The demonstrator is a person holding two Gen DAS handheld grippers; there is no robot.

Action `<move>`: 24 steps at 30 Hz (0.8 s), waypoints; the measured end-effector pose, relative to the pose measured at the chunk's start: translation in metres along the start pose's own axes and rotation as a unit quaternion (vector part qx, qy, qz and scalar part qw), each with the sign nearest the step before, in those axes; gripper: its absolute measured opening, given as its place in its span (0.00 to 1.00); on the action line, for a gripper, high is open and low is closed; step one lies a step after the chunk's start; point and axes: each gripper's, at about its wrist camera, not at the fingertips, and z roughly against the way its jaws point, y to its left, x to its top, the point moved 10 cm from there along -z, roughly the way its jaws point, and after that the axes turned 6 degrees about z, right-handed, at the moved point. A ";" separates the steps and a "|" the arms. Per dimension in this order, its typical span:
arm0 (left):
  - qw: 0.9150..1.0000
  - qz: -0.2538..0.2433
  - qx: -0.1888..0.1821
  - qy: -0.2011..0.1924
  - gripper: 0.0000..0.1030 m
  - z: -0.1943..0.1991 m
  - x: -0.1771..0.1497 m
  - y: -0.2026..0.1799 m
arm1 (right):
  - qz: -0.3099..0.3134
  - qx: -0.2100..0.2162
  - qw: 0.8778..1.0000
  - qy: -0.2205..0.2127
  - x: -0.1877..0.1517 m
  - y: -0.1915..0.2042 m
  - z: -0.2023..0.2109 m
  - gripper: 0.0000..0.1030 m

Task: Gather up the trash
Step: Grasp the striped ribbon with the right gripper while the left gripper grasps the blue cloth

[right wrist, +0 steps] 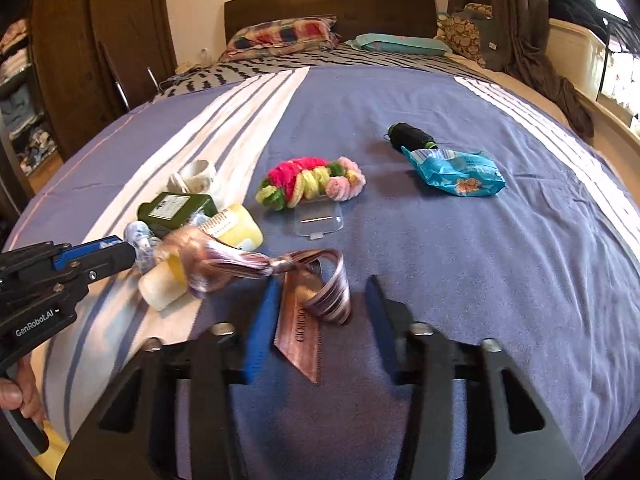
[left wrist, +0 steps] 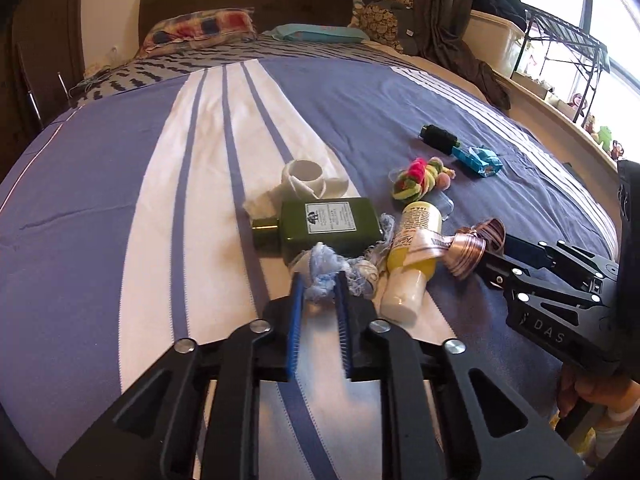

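Trash and toiletries lie in a heap on the blue and white striped bedspread (left wrist: 120, 184). My left gripper (left wrist: 319, 278) is shut on a crumpled blue-white lace scrap (left wrist: 322, 280) beside the green bottle (left wrist: 332, 224); the right wrist view shows this gripper (right wrist: 120, 252) at the scrap (right wrist: 140, 240). My right gripper (right wrist: 322, 286) stands open around a pink-brown striped ribbon (right wrist: 316, 296), which touches the left finger only. The ribbon's other end drapes over a yellow tube (right wrist: 236, 228). In the left wrist view the right gripper (left wrist: 492, 258) reaches the ribbon (left wrist: 472, 246).
Further out lie a white roll with tissue (left wrist: 304, 180), colourful fluffy hair ties (right wrist: 308, 184), a clear plastic lid (right wrist: 318, 220), a blue foil wrapper (right wrist: 456, 176) and a black spool (right wrist: 408, 136). Pillows and a headboard (right wrist: 328, 4) stand at the far end. A windowsill runs along the right.
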 end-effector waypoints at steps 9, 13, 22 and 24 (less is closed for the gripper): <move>1.000 -0.003 0.009 -0.025 0.02 0.022 0.008 -0.001 | 0.000 0.012 1.000 -0.014 0.003 0.003 0.016 0.07; 0.998 -0.002 0.021 -0.052 0.02 0.054 0.016 0.003 | -0.003 0.012 0.999 -0.030 0.011 0.004 0.038 0.06; 0.995 -0.010 0.041 -0.085 0.02 0.132 0.007 -0.007 | 0.011 0.029 0.996 -0.084 0.021 0.019 0.115 0.06; 0.995 -0.013 0.041 -0.094 0.02 0.152 -0.002 -0.013 | 0.016 0.034 0.995 -0.095 0.020 0.025 0.134 0.06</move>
